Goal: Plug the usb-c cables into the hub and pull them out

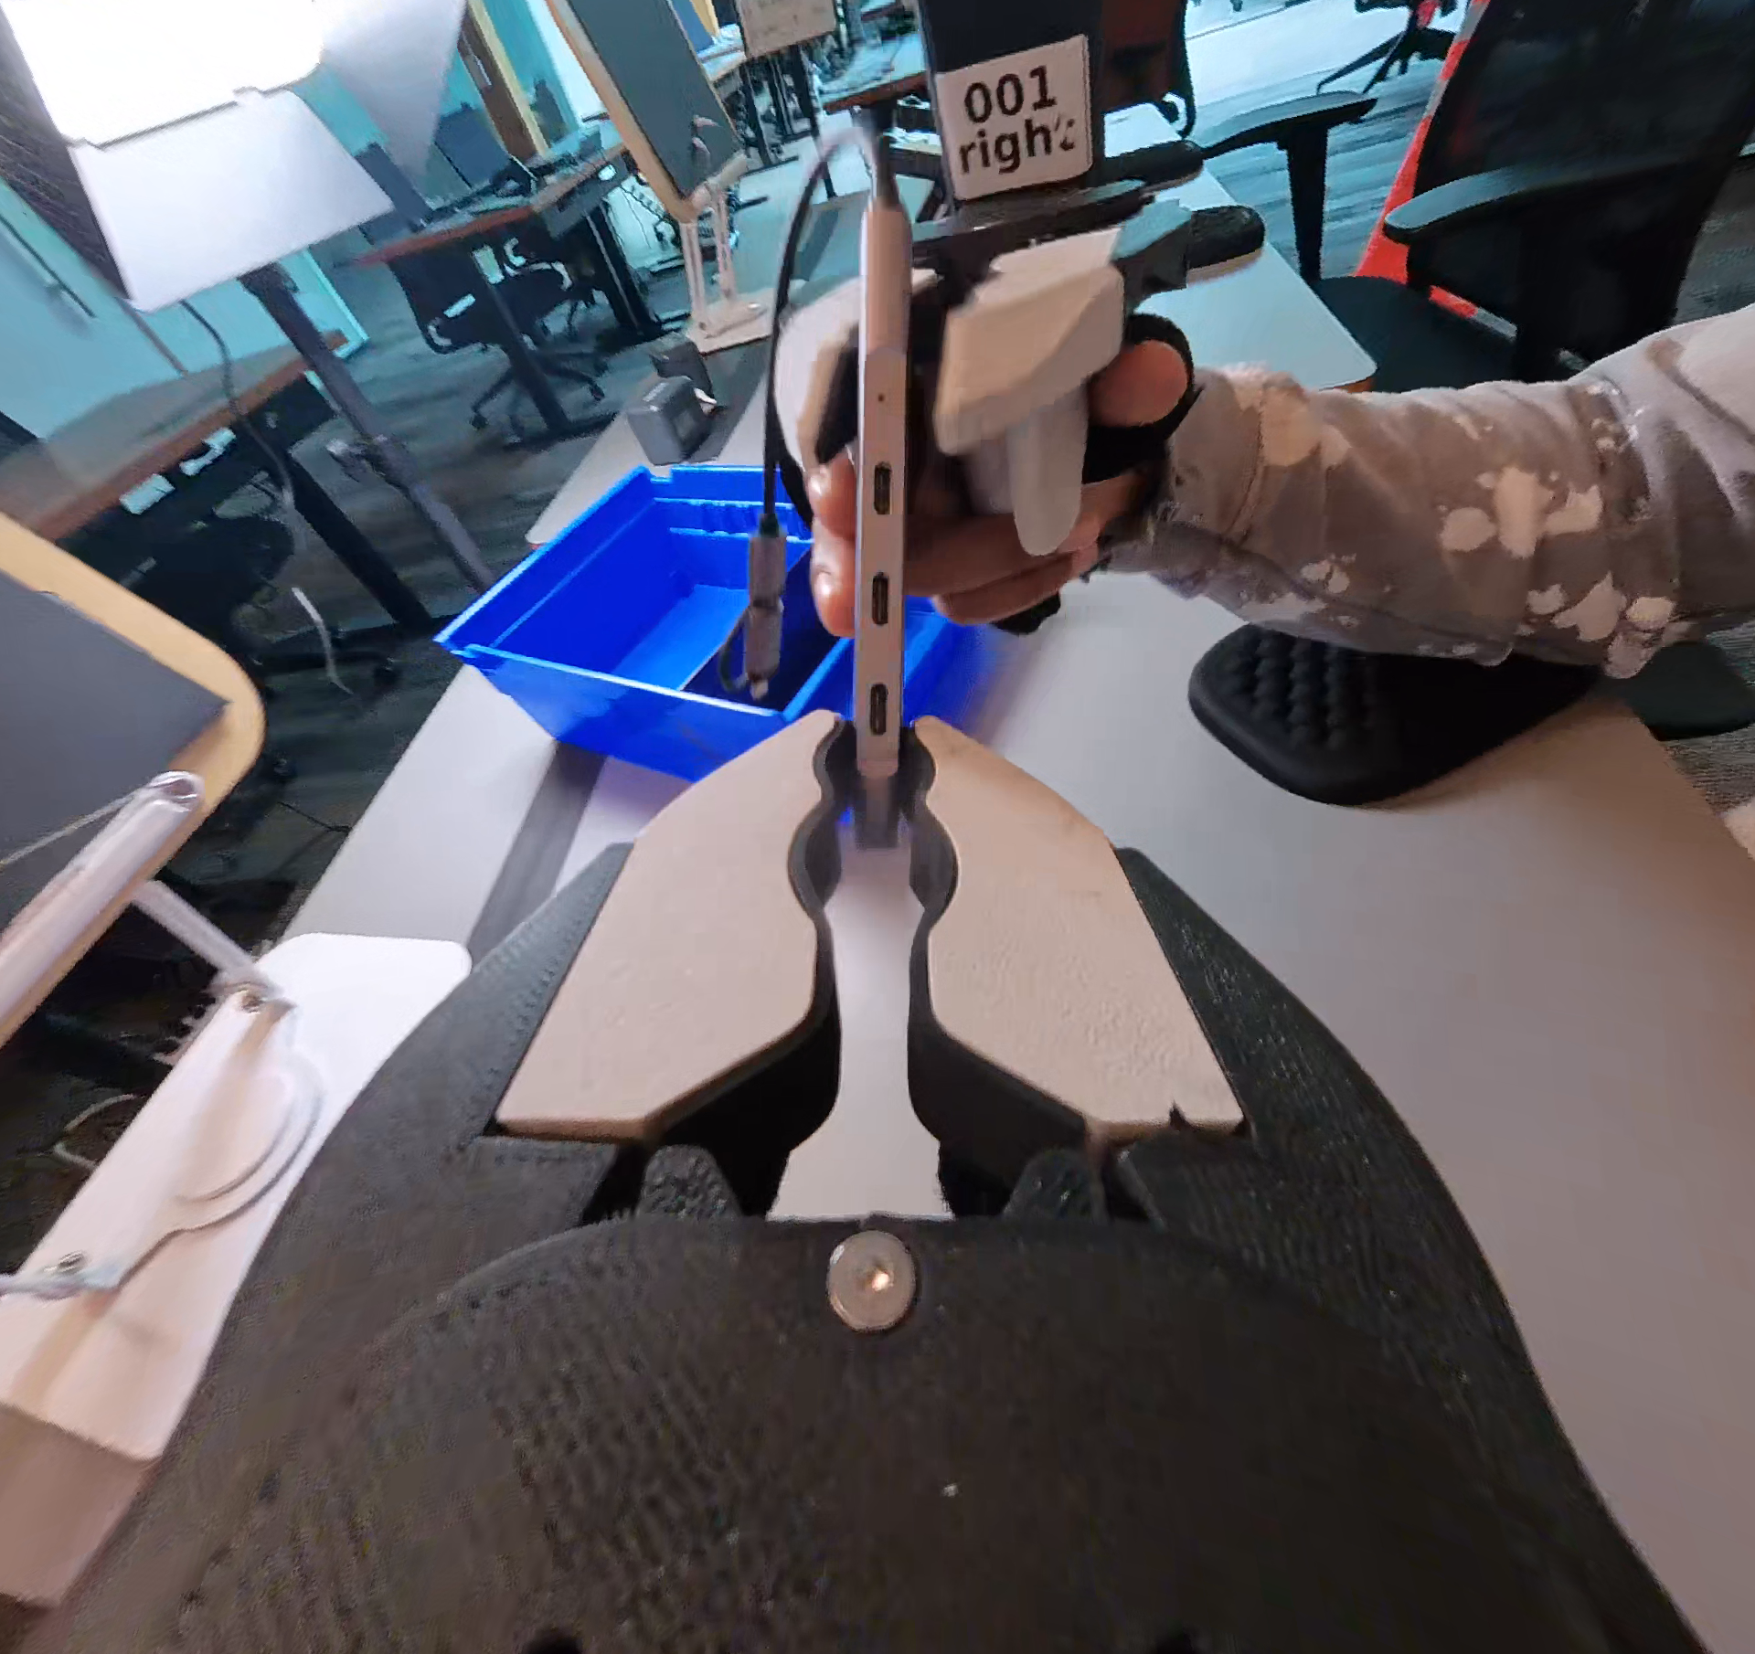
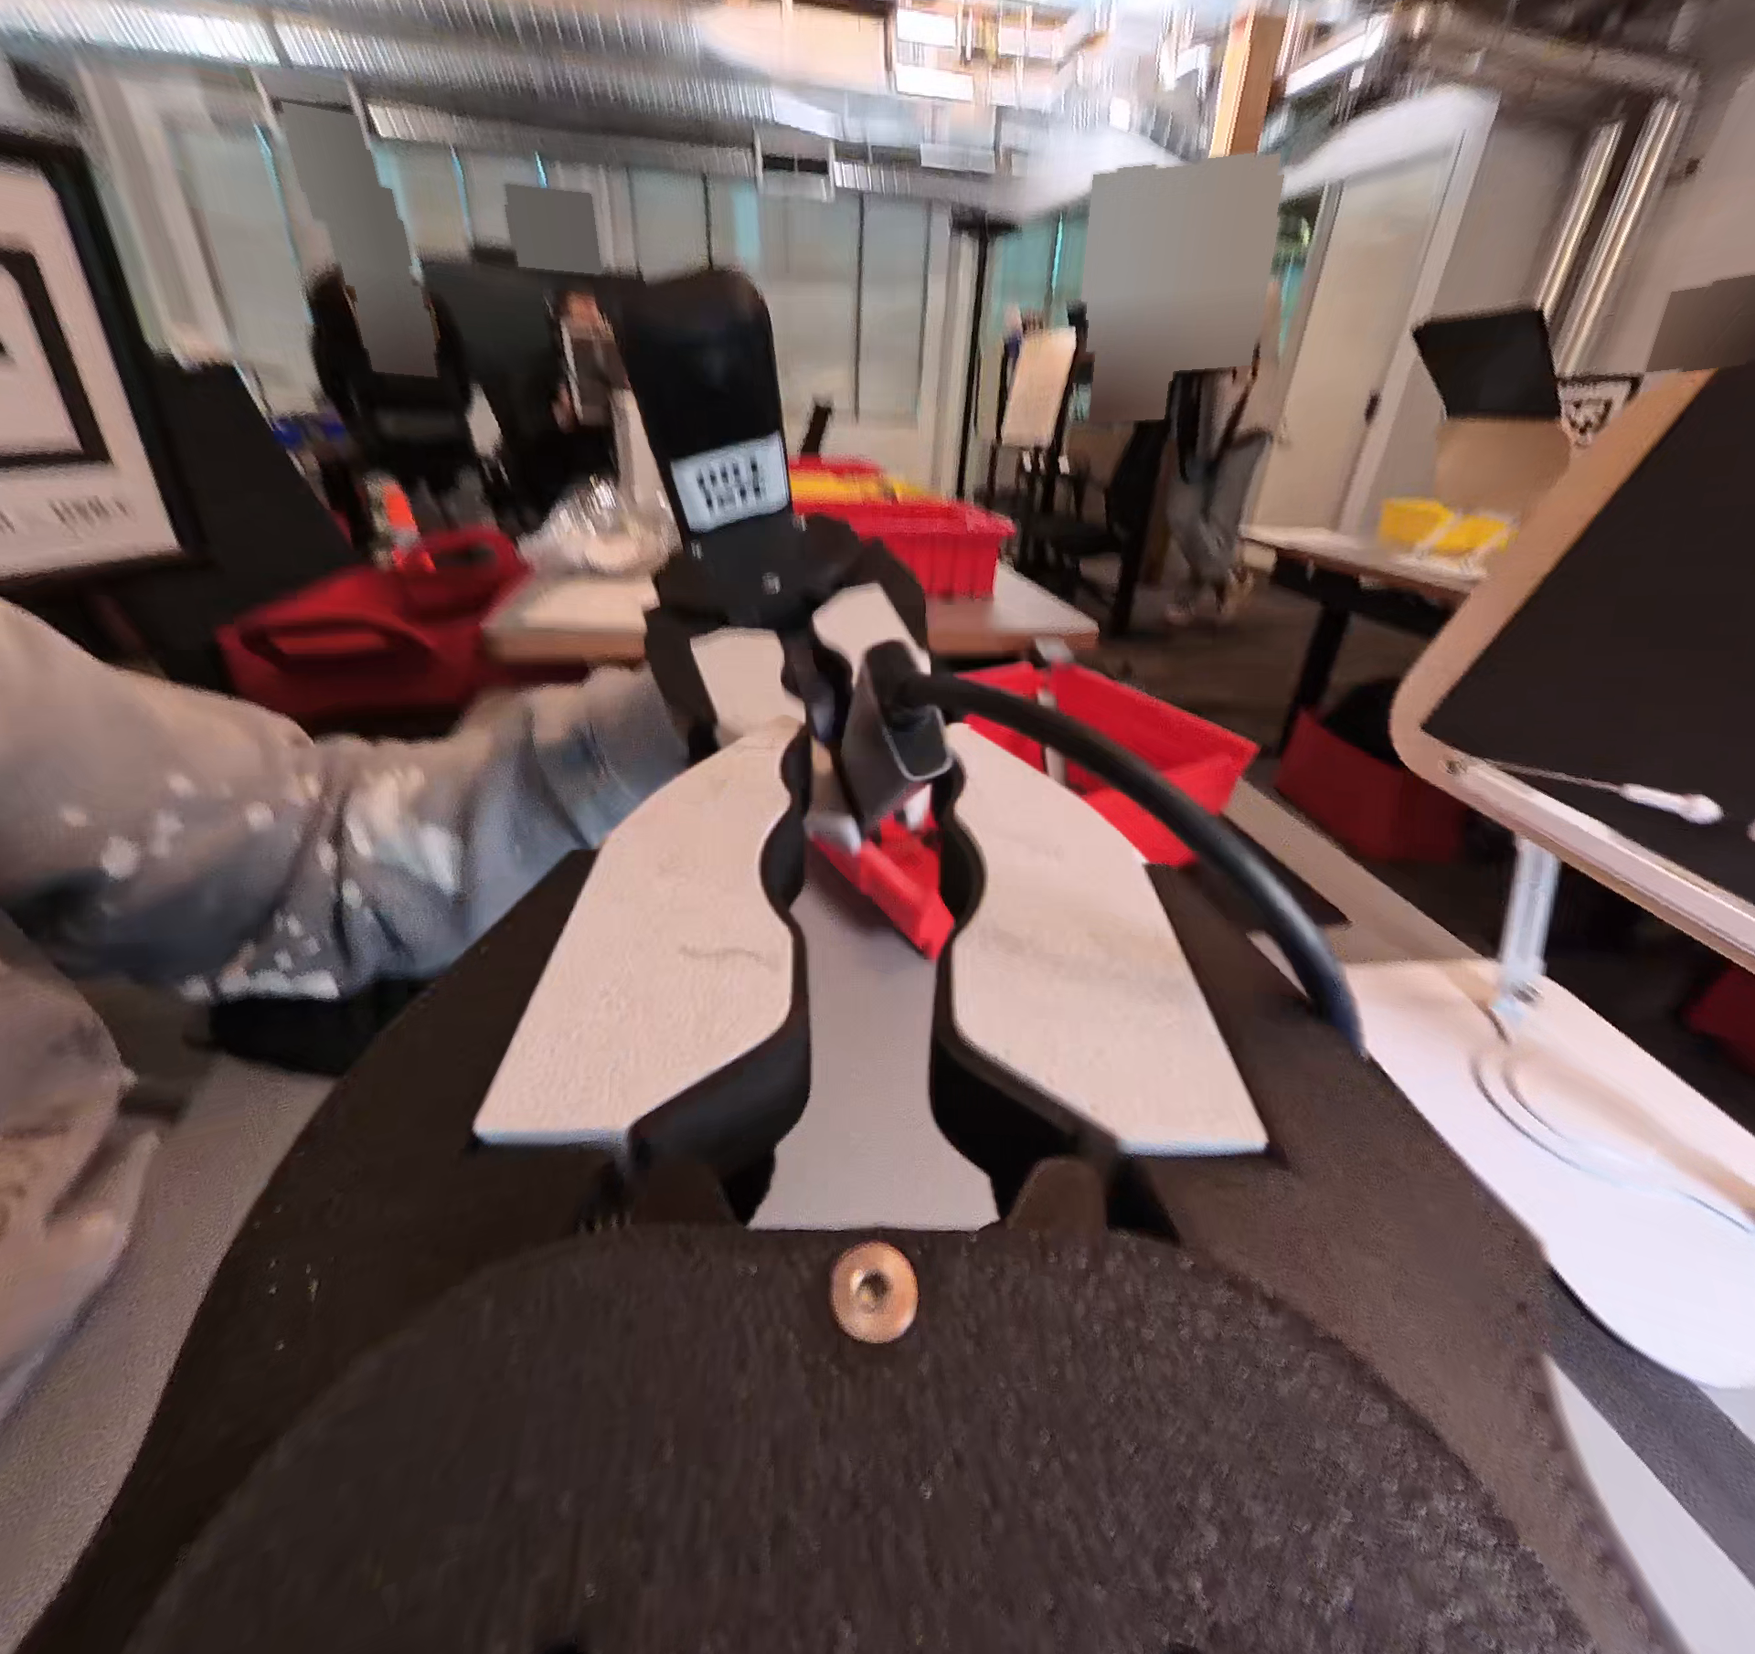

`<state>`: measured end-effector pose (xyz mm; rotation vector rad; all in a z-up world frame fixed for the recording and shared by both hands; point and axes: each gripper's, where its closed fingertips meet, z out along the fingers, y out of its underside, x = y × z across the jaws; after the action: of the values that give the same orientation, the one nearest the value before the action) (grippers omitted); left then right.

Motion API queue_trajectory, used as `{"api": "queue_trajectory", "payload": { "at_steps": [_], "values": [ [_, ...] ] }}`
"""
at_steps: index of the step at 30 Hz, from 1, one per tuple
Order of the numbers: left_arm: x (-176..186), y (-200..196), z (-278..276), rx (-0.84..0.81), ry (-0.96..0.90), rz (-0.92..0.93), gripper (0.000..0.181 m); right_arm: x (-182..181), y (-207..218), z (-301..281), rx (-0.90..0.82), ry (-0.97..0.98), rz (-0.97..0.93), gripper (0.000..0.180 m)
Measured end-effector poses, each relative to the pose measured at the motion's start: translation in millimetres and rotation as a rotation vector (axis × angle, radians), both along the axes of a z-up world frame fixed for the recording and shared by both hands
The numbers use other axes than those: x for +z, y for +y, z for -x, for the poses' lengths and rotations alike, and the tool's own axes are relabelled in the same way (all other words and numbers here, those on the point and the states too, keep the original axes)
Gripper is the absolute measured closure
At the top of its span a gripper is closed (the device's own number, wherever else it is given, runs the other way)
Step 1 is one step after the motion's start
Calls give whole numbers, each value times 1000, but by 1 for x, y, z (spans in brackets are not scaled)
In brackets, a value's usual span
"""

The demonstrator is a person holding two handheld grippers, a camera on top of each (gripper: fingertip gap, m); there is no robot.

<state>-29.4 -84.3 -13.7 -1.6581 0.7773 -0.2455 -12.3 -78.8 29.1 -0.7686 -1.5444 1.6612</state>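
The hub (image 1: 881, 507) stands straight up between both tongs. The left gripper (image 1: 876, 744) pinches its bottom end tight. The right gripper (image 1: 878, 355) squeezes its top end. Three empty holes face the left camera. The cable (image 1: 764, 602) hangs just left, loose.

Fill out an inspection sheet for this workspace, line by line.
Surface: grey table.
Job's things: slim grey hub held upright, three side ports empty.
Clutter: blue bin; black studded pad.
Grippers: left tool shut on hub's lower end; right tool shut on its cable end.
Cables: hub's black cable loops down, plug hanging over bin.
Surroundings: office desks, chairs, red crates.
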Motion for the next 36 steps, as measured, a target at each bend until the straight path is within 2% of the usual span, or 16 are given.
{"api": "queue_trajectory", "payload": {
  "at_steps": [2, 7, 14, 24, 28, 30, 32, 36],
  "values": [
    [0, -3, 9, 9, 31, -23, 171, -10, 1, 1, -39, -29, -107, 151],
    [-4, -10, 11, -48, 31, -47, 171, -12, -3, 5, -131, 42, -286, 156],
    [-5, -25, -9, -178, 42, -51, 171, -8, -24, -8, -30, 85, -303, 164],
    [-9, -22, -8, -147, 53, -4, 170, -18, -30, -10, -24, 70, -399, 170],
    [17, -39, 10, -154, -65, -36, 154, -7, -26, -18, 3, 102, -335, 170],
    [30, -48, 32, -97, -100, -62, 154, -2, -19, -22, 1, 113, -305, 170],
    [32, -52, 63, 30, -88, -48, 154, 0, -13, -24, -10, 118, -289, 170],
    [0, -63, 142, 378, 49, 114, 154, 2, -8, -25, -20, 125, -274, 170]
  ]
}}
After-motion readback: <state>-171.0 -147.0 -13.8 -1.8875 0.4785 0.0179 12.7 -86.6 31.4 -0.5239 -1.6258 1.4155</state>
